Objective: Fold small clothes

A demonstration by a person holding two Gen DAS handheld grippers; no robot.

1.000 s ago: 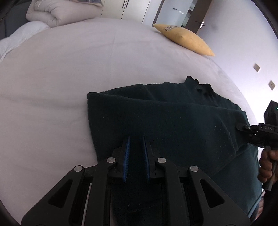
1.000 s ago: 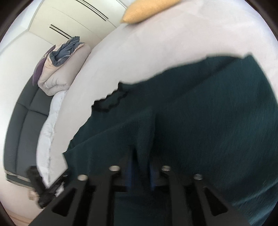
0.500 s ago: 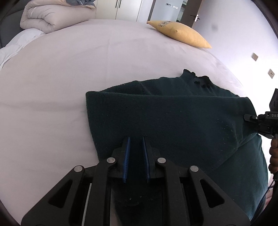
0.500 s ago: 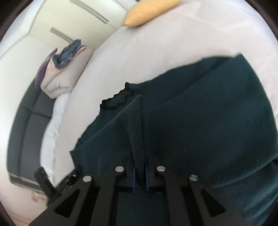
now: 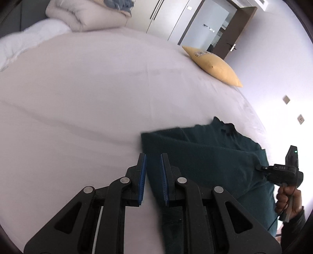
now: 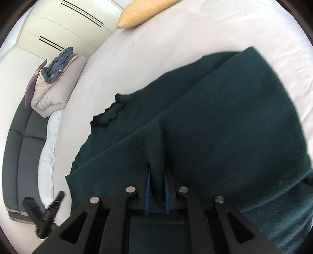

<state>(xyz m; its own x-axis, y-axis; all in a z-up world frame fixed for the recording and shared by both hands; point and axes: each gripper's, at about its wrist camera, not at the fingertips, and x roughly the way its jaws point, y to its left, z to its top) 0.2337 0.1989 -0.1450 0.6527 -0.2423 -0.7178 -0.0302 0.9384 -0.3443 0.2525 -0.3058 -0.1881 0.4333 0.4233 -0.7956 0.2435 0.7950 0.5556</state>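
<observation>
A dark green knit top (image 5: 205, 162) lies partly folded on the white bed (image 5: 88, 101), its frilled collar (image 6: 109, 117) at the far edge. My left gripper (image 5: 153, 166) stands slightly open at the garment's left edge, with nothing between its blue pads (image 5: 142, 175). My right gripper (image 6: 156, 175) is shut on a pinched ridge of the top (image 6: 225, 127). From the left wrist view it shows at the right (image 5: 277, 172), gripping the cloth. My left gripper also shows in the right wrist view (image 6: 45, 213).
A yellow pillow (image 5: 213, 66) lies at the bed's far right. A rolled beige duvet (image 5: 86, 17) sits at the far left, by a dark sofa (image 6: 17, 156). Wardrobes and a door stand behind.
My left gripper has let go of the top's edge, opened a little and pulled back to the left. My right gripper still holds its fold.
</observation>
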